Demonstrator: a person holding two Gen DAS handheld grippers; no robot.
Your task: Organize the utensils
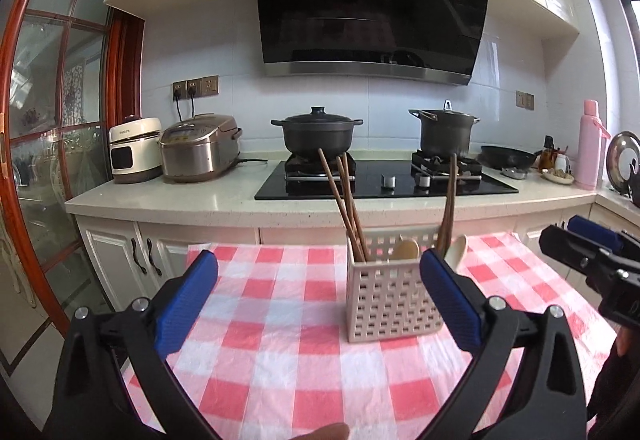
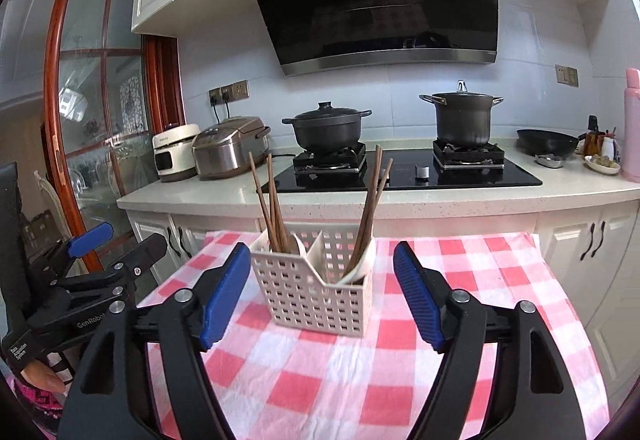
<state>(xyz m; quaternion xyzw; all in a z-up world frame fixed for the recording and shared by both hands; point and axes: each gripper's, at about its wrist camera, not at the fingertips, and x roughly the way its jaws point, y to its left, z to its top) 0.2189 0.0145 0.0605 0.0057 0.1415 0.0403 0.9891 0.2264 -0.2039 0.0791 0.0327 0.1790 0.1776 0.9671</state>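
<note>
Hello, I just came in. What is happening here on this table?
A person holds a gripper in each hand over a table with a pink checked cloth. A white basket stands on the cloth, with wooden chopsticks and spoons standing in its compartments. The left gripper and the right gripper are both open and hold nothing. No loose utensils show on the cloth.

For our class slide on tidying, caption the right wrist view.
Open right tool faces a white perforated utensil basket holding chopsticks and spoons on a pink checked tablecloth.
</note>
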